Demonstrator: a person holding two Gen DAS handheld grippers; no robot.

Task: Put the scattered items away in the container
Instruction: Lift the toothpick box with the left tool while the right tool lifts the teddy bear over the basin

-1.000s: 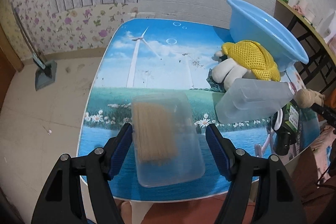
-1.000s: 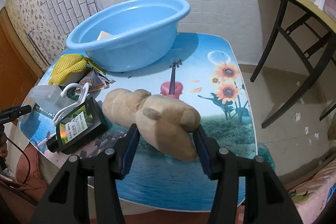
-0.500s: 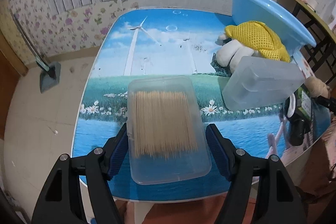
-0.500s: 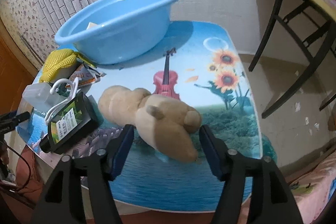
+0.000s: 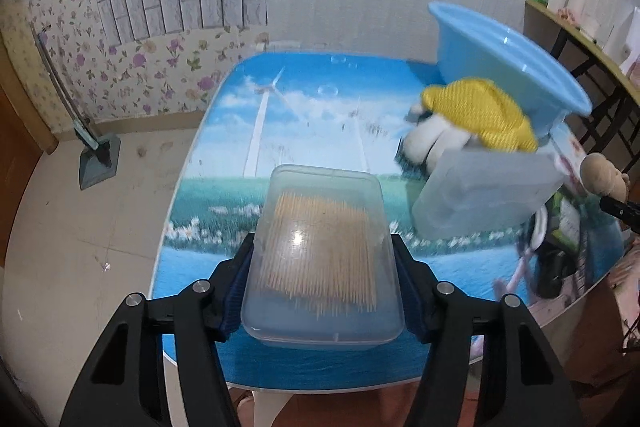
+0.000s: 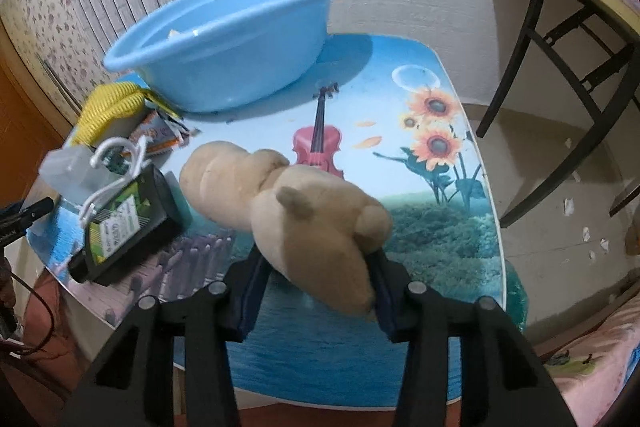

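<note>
A clear box of toothpicks point(image 5: 322, 263) is clamped between the closing jaws of the left gripper point(image 5: 323, 281) at the near edge of the table point(image 5: 304, 115), the blue pads pressed to its two long sides. A tan plush toy point(image 6: 292, 215) is squeezed at its head end by the closing right gripper point(image 6: 316, 277), its body stretched over the table's violin picture. The blue basin point(image 6: 228, 39) is seen at the back, well apart from both, with a dark bottle point(image 6: 128, 223), a white hook point(image 6: 116, 167) and a yellow mesh cloth point(image 6: 108, 105) lying between.

Evenly lit from overhead, with glare on the clear box lid point(image 5: 316, 251). Motion-blurred toward 3 o'clock in the left view. Fisheye-bent, dark-vignetted at all 4 corners.
</note>
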